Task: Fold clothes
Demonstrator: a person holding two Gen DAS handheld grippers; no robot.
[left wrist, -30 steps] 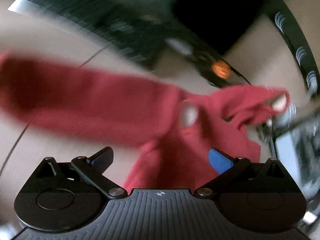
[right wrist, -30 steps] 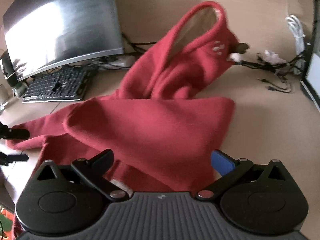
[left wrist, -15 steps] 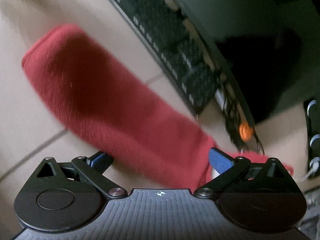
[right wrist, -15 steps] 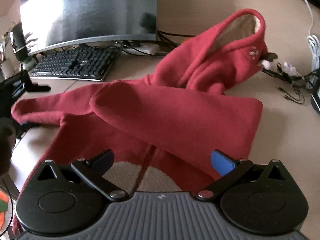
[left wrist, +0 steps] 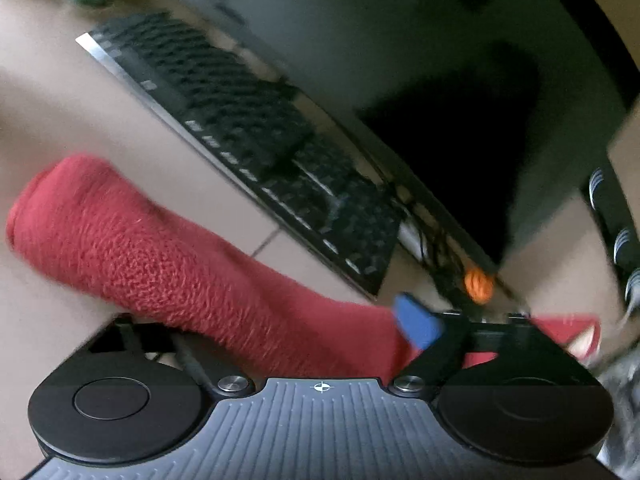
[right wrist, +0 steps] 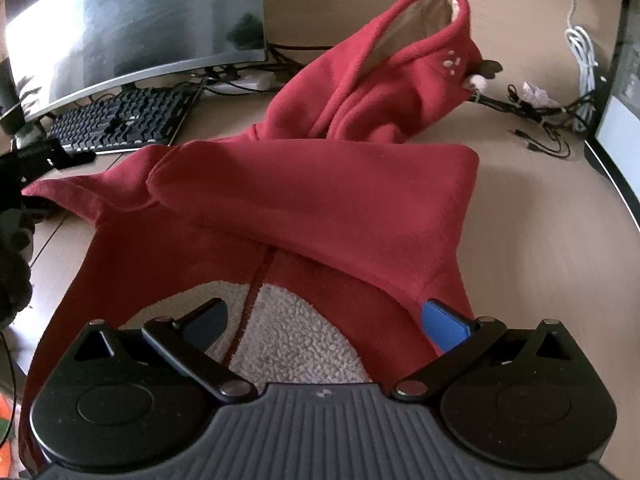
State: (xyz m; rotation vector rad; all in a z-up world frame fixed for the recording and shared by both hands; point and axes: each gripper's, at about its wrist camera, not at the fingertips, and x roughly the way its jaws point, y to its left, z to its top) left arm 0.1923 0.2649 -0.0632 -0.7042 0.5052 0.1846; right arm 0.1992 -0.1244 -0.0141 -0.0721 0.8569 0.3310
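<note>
A red fleece hoodie [right wrist: 312, 196] lies on the tan desk [right wrist: 540, 240], its hood [right wrist: 404, 60] propped up at the back and one sleeve folded across the chest. The other red sleeve [left wrist: 160, 256] runs between the fingers of my left gripper [left wrist: 276, 320], whose jaws are closing. The blue pad [left wrist: 416, 320] touches the sleeve's side and the other finger is hidden under the cloth. The right wrist view shows that gripper [right wrist: 36, 176] at the far left, on the sleeve. My right gripper [right wrist: 324, 320] hovers open over the cream fleece patch [right wrist: 296, 340] on the body.
A black keyboard [right wrist: 120, 120] and a curved monitor [right wrist: 132, 28] stand behind the hoodie on the left. Cables [right wrist: 540, 112] and a white cord [right wrist: 580, 52] lie at the back right, beside a second screen edge [right wrist: 616, 128]. An orange ball [left wrist: 478, 284] sits by the monitor base.
My left gripper has come down around the sleeve and its blue pad has moved inward against the cloth. My right gripper has moved in over the hoodie's body, which brought the cream patch into view.
</note>
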